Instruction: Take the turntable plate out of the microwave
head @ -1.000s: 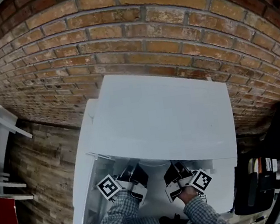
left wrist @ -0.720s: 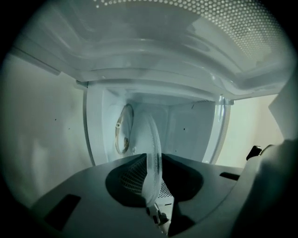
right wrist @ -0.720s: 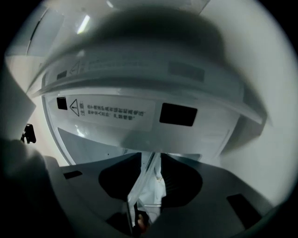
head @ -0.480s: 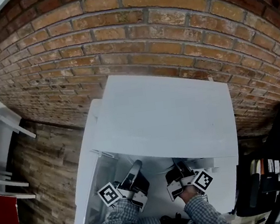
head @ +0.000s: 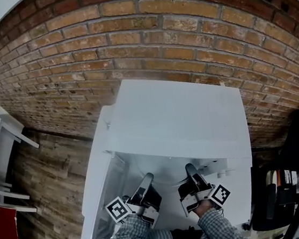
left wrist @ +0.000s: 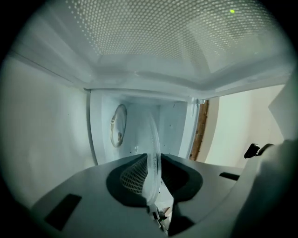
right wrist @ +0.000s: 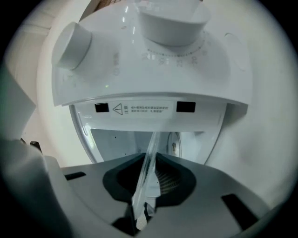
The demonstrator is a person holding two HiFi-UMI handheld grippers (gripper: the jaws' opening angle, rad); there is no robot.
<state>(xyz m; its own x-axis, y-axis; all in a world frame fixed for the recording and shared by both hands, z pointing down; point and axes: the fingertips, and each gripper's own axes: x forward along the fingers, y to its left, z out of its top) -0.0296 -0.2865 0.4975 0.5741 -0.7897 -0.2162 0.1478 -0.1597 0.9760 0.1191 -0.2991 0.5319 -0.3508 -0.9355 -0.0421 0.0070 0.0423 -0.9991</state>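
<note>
Left gripper view: left fingers (left wrist: 132,179), just loosened a bit, pinch the plate (left wrist: 153,137) rim | right fingers (right wrist: 170,179), just closing, pinch its rim too.

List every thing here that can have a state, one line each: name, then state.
microwave door, open
turntable plate, gripped at its rim by both grippers
left gripper, shut on the plate rim, jaws just eased slightly wider
right gripper, jaws just closed onto the plate rim

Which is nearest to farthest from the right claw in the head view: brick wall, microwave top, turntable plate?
1. turntable plate: between the right claw, which has just been closing on it.
2. microwave top: just beyond.
3. brick wall: behind, farthest.
</note>
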